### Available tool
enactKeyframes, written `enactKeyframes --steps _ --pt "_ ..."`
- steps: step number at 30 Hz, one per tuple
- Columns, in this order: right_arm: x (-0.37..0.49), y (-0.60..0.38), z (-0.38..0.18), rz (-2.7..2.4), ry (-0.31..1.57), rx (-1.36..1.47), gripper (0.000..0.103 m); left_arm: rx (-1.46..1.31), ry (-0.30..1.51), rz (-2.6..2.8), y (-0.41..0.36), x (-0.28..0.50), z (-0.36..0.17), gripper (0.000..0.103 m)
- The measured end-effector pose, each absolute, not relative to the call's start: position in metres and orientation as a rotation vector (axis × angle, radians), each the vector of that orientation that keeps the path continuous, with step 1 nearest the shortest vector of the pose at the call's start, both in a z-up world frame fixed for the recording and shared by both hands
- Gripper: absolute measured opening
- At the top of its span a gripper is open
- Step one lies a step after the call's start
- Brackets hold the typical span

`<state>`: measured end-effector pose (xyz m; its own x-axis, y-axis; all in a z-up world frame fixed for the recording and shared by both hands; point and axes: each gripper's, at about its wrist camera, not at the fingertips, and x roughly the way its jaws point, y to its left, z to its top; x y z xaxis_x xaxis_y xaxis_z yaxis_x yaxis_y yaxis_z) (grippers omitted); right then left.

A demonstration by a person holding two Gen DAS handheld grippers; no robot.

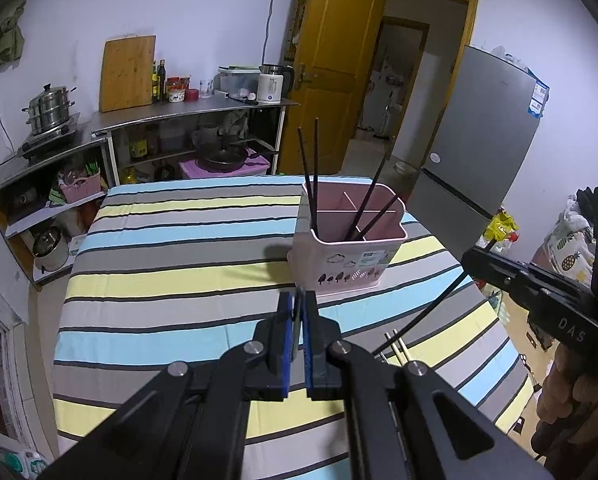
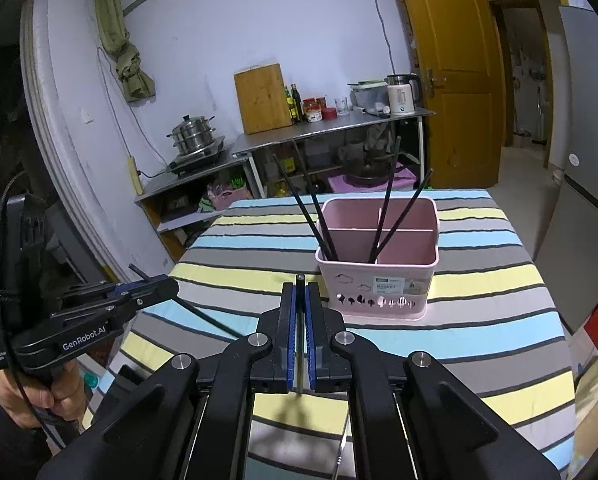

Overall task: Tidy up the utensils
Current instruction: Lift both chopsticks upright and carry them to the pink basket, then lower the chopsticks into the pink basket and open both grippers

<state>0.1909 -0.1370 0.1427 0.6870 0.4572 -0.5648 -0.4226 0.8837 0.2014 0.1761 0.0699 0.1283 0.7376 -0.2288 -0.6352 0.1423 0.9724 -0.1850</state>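
On the striped table (image 1: 171, 240) sits a pink utensil basket (image 1: 345, 264) toward the far right side, split into compartments, with four black chopsticks (image 1: 314, 168) already standing in it: two leaning left in one section, two leaning right near the divider. Both tools hover over the near end of the table, and each one is pinching a single black chopstick. The left tool (image 1: 299, 294) has its blue pads pressed tight on one that shows end-on at the tips. The right tool (image 2: 300, 280) is clamped on another (image 1: 419, 320), which slants down toward the cloth. A couple of pale chopsticks (image 1: 399, 350) lie on the table near the left tool. Behind it all there's a metal shelf with a cutting board (image 2: 264, 98) and a kettle (image 2: 401, 94).
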Motion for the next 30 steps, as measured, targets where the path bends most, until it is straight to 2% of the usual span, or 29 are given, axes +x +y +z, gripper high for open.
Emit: enactKeyframes --steps 16,30 --pt "0.199 -0.164 0.169 0.446 0.563 0.084 0.004 -0.182 0.684 -0.251 0.061 0.192 0.155 0.005" --pt "0.233 -0.19 0.223 0.403 0.421 0.172 0.004 -0.221 0.565 -0.291 0.05 0.233 0.218 0.005"
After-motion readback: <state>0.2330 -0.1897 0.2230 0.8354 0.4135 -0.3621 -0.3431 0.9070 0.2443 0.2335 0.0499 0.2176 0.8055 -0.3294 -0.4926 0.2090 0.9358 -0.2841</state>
